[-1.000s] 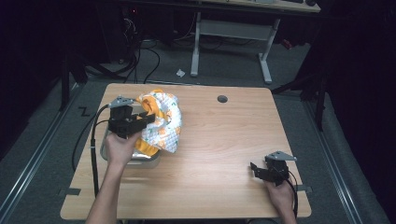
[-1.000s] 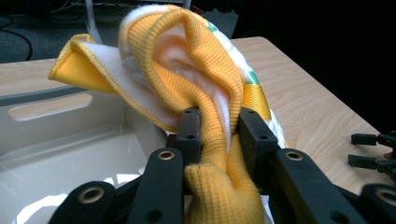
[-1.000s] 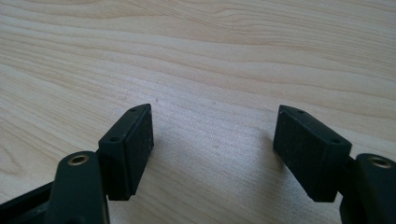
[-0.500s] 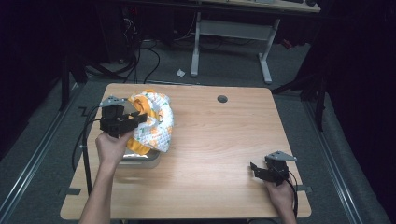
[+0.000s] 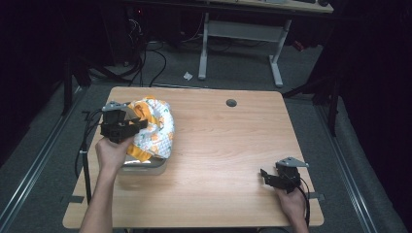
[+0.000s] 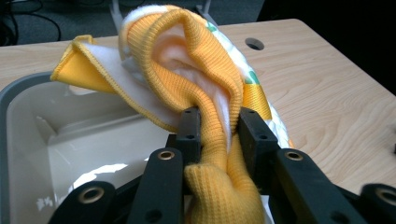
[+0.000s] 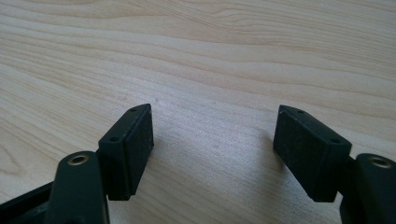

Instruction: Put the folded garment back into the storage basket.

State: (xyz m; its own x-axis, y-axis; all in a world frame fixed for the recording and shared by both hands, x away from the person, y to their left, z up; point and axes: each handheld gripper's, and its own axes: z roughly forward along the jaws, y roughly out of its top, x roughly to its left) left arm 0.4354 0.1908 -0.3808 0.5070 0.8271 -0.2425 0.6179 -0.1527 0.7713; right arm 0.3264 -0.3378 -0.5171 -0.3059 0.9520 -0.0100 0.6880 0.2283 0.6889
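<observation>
A yellow-and-white patterned cloth garment (image 5: pixel 154 127) with a ribbed yellow edge (image 6: pixel 210 88) hangs bunched over a grey plastic tub (image 5: pixel 143 165) at the table's left. My left gripper (image 5: pixel 127 125) is shut on the garment's ribbed yellow band; in the left gripper view the fabric is pinched between both jaws (image 6: pixel 218 135), above the tub's pale inside (image 6: pixel 70 149). My right gripper (image 5: pixel 266 177) rests low near the table's front right corner, open, with nothing but bare wood between its pads (image 7: pixel 212 140).
The wooden table (image 5: pixel 228 145) has a round cable hole (image 5: pixel 231 103) near its far edge. Cables trail off the left side by my left forearm. A desk frame stands on the floor beyond the table.
My left gripper has carried the garment leftward and a little down, over the tub. The right gripper has stayed where it was.
</observation>
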